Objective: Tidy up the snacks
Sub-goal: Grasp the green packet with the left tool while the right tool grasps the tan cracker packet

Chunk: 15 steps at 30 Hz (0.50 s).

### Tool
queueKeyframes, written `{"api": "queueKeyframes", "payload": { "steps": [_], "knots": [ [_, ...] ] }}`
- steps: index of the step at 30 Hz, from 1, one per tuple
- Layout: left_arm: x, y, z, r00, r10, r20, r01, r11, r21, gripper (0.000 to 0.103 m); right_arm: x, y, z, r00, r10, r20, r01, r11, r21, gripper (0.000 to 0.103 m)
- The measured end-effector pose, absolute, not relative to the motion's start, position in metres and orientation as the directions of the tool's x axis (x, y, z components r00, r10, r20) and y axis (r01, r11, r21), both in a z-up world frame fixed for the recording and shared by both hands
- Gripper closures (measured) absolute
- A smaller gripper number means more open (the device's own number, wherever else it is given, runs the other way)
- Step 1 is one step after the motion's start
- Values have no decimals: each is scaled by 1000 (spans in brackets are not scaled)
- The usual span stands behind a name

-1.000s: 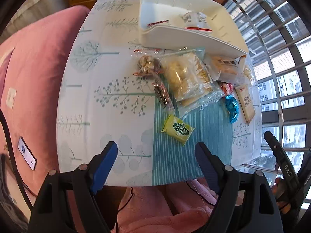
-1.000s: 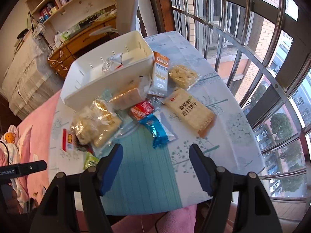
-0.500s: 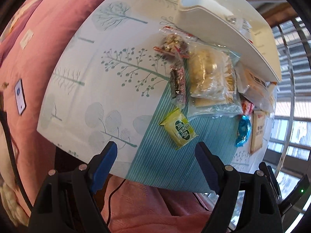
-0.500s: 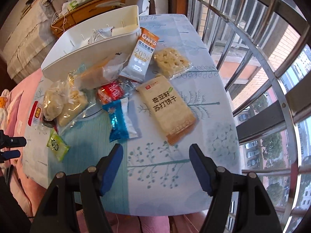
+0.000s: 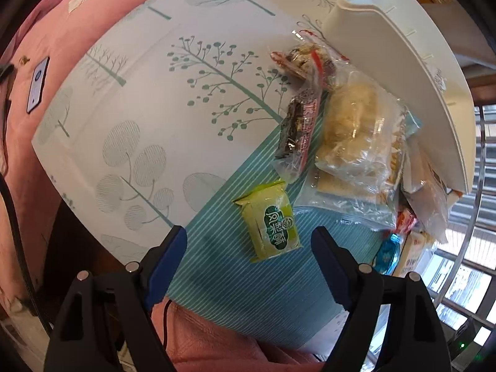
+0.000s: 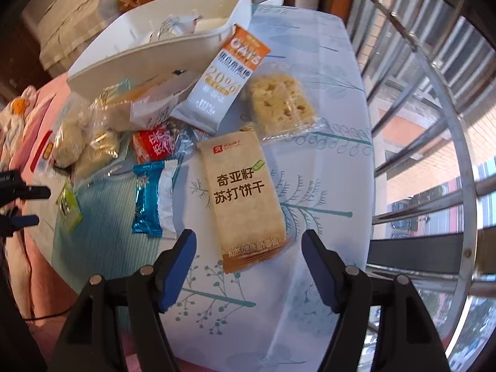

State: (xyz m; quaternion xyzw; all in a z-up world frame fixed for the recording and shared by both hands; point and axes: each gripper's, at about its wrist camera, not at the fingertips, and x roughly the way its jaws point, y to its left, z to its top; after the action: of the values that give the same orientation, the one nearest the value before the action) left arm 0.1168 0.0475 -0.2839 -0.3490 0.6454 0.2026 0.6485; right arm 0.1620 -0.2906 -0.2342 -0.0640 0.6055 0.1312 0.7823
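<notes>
- Two grippers are being shown: the left gripper [image 5: 249,240] at the bottom of its own view, and the right gripper [image 6: 249,243] at the bottom of the other view; both pairs of blue-tipped fingers are being held wide apart, with nothing clamped between them.
- One green packet [image 5: 269,222] is being framed just above the gap of the left gripper, lying flat on the striped teal part of the tablecloth [image 5: 148,99].
- One tan cracker packet [image 6: 244,198] is being framed between and just above the right gripper's fingers, in the centre of that view.
- One white bin [image 6: 148,52] is being seen at the upper left of the right view, with a few wrapped items inside; their number cannot be told.
- Beside the bin, one orange-and-white oat bar [image 6: 224,79] is being leaned against its rim, and one clear-wrapped rice cake [image 6: 280,102] is lying just right of it.
- One blue packet [image 6: 150,200] and one red packet [image 6: 153,147] are being seen left of the cracker packet.
- One large clear bag of pastries [image 5: 356,136] and one dark bar [image 5: 297,127] are being seen at centre right of the left view.
</notes>
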Motion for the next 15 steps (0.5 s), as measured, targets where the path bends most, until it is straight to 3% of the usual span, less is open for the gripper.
{"api": "queueKeyframes", "payload": {
  "steps": [10, 15],
  "knots": [
    [114, 40, -313, 81, -173, -982, -788, 592, -169, 22, 165, -272, -263, 172, 97, -980, -494, 870, -1, 32],
    [121, 35, -321, 57, -162, -985, -792, 594, -143, 25, 174, -274, -270, 153, 102, -983, -506, 863, 11, 32]
  ]
}}
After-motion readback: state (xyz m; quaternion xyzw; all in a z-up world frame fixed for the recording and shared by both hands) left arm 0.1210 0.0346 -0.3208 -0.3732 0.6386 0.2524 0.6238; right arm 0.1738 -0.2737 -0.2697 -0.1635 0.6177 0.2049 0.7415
